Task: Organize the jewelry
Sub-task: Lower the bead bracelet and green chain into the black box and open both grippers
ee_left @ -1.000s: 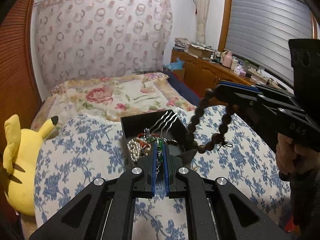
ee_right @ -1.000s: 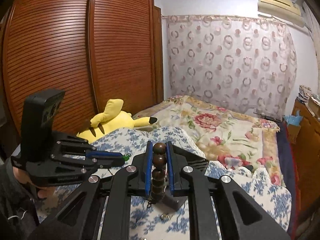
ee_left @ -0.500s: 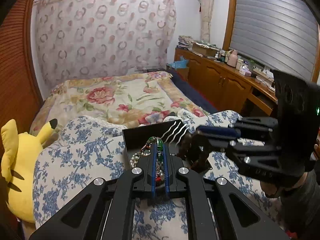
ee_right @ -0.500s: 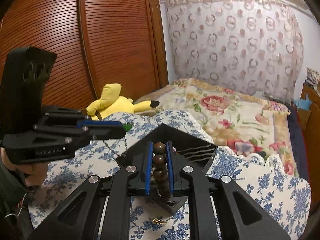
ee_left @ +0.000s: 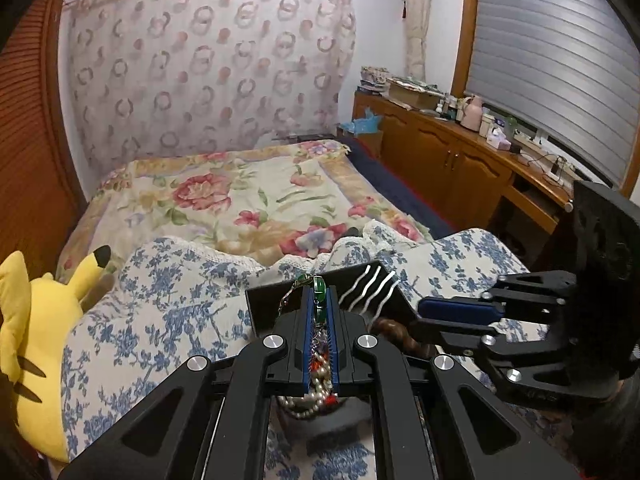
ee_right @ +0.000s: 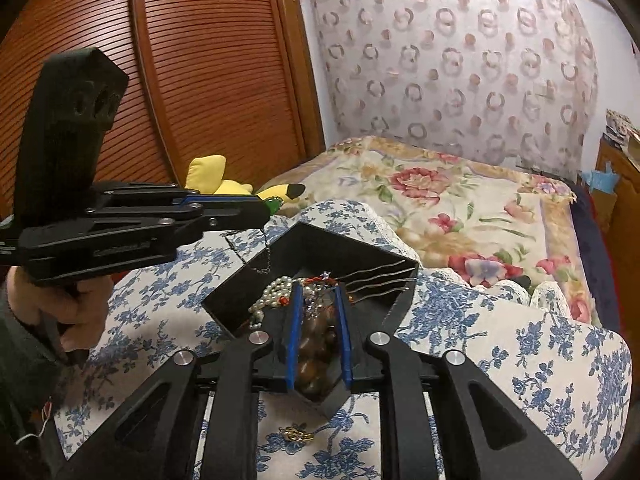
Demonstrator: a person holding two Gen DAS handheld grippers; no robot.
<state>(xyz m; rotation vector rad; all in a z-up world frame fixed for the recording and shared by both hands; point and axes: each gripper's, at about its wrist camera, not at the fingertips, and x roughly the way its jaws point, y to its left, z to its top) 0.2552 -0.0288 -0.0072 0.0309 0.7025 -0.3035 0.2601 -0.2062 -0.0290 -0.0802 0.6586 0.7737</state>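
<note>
A black jewelry box point(ee_right: 320, 248) sits on the blue-flowered cloth and also shows in the left wrist view point(ee_left: 268, 308). It holds a pearl necklace point(ee_right: 272, 292) and other pieces. My left gripper point(ee_left: 319, 300) is shut on a green pendant point(ee_left: 318, 285) whose thin chain point(ee_right: 265, 258) hangs over the box; the gripper also shows in the right wrist view point(ee_right: 267, 205). My right gripper point(ee_right: 319, 300) has its jaws parted, and the brown wooden bead bracelet point(ee_right: 318, 340) lies between them inside the box. It shows from the side in the left wrist view point(ee_left: 394, 334).
A small gold piece point(ee_right: 296, 434) lies on the cloth in front of the box. A yellow plush toy point(ee_left: 32, 344) lies at the left. The flowered bedspread point(ee_left: 248, 200) stretches behind. A wooden cabinet point(ee_left: 460, 168) stands at the right.
My right gripper has come down into the box with the bead bracelet and its jaws have parted around it. My left gripper has moved closer over the box, still holding the pendant.
</note>
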